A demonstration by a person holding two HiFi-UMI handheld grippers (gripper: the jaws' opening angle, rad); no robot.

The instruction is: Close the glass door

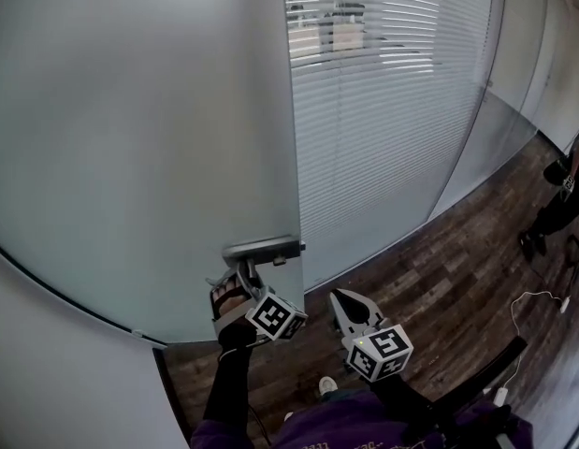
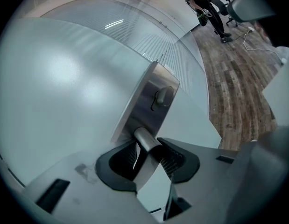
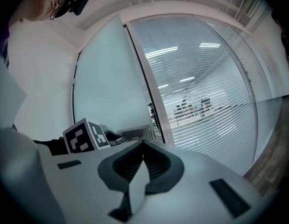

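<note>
1. The head view alone shows both tools at once. The left gripper (image 1: pixel 244 275) is up at the handle (image 1: pixel 261 248) on the lower right edge of the frosted door (image 1: pixel 139 138). The right gripper (image 1: pixel 348 309) hangs just right of it, clear of the glass and over the wood floor (image 1: pixel 439 288).
2. Only the left gripper view shows that grip plainly: the jaws are narrow and clamped on the round handle (image 2: pixel 143 138), one pad on each side. It also shows the steel plate (image 2: pixel 145 107) behind the handle and the thumb-turn (image 2: pixel 162 96) on it, which the head view is too small to show.
3. Only the right gripper view shows that the right gripper (image 3: pixel 143 146) has its jaws together, tips touching, with nothing between them. It also catches the left gripper's marker cube (image 3: pixel 86 136) beside the handle.
4. The blinds (image 1: pixel 383 110) stand behind the glass panel right of the door.
5. The left gripper view shows a person (image 2: pixel 200 1) far off on the floor, cut off by the top edge.
6. We cannot tell from any view whether the door's edge meets its frame; in the right gripper view a dark upright line parts the door (image 3: pixel 107 87) from the blinds (image 3: pixel 205 92).
7. The frosted glass hides whatever lies behind the door.
</note>
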